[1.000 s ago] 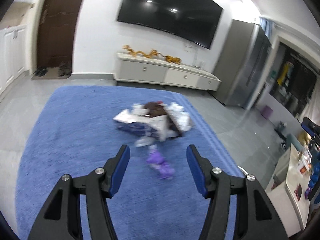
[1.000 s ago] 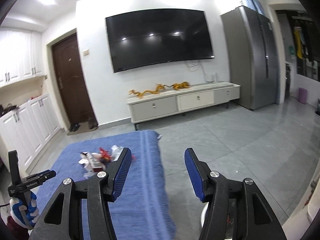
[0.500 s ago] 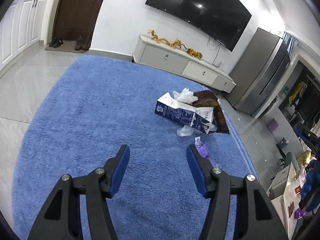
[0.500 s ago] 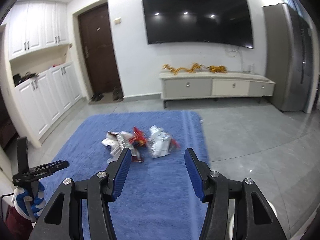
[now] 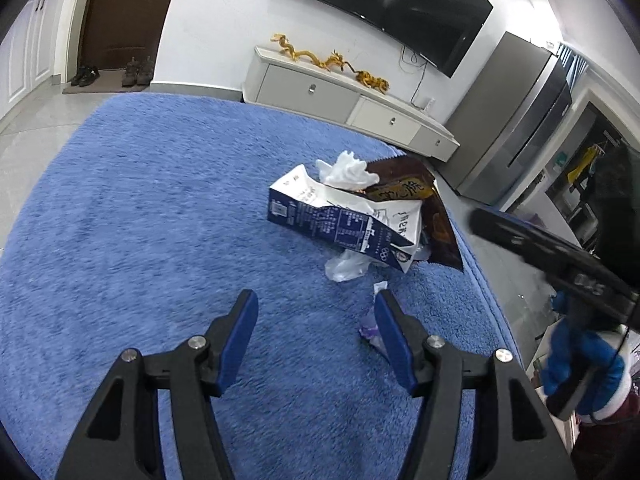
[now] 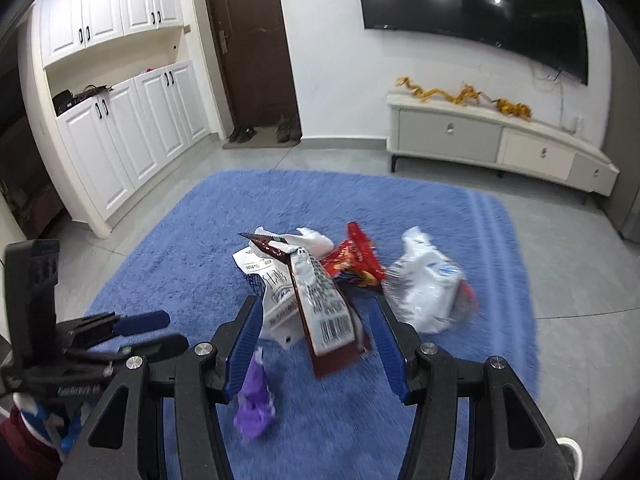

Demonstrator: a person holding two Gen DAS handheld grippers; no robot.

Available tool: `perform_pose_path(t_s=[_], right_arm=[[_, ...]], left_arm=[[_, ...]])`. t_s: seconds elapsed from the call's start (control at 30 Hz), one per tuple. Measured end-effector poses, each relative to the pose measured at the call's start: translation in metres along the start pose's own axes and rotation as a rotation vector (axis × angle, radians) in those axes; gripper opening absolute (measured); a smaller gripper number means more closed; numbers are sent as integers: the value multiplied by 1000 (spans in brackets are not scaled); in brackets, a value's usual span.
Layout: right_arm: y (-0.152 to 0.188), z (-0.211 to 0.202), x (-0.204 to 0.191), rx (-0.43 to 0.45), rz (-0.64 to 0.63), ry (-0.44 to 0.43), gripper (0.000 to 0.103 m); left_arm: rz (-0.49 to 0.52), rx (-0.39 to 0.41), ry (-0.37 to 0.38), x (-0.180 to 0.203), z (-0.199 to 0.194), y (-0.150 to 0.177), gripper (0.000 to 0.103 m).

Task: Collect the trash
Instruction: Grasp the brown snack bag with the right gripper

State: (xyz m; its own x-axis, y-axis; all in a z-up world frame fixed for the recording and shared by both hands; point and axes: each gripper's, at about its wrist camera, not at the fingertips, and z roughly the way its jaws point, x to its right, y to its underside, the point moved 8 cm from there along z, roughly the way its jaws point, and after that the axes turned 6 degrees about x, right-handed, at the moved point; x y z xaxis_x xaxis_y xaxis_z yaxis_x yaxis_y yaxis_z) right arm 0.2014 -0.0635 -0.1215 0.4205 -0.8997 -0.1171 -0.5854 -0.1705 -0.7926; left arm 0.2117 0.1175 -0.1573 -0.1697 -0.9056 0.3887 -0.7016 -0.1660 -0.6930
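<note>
We hold both the left gripper (image 5: 314,312) and right gripper (image 6: 314,320) spread and empty, so all the trash (image 6: 316,280) on the rug (image 5: 140,220) remains uncollected.

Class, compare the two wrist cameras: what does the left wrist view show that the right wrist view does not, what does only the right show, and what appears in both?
Only the left wrist view shows the grey refrigerator.

Only the right wrist view shows the white cabinets, the red snack wrapper and the white plastic bag.

Both show the blue rug, the milk carton, the purple wrapper, the TV, and an open gripper each: left gripper, right gripper.
</note>
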Motion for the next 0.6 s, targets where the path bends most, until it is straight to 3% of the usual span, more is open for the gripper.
perform_pose_path(t_s=[0.13, 0.3, 0.4, 0.6], right_arm=[[1, 24, 1, -19, 19, -34, 48], [-1, 28, 14, -9, 65, -76, 21], [2, 22, 29, 4, 91, -79, 12], [8, -2, 60, 62, 158, -85, 7]], left_arm=[[8, -11, -15, 4, 10, -8, 59], [-7, -14, -5, 14, 20, -19, 59], [8, -19, 2, 29, 27, -22, 66], [50, -31, -13, 64, 43, -21, 70]])
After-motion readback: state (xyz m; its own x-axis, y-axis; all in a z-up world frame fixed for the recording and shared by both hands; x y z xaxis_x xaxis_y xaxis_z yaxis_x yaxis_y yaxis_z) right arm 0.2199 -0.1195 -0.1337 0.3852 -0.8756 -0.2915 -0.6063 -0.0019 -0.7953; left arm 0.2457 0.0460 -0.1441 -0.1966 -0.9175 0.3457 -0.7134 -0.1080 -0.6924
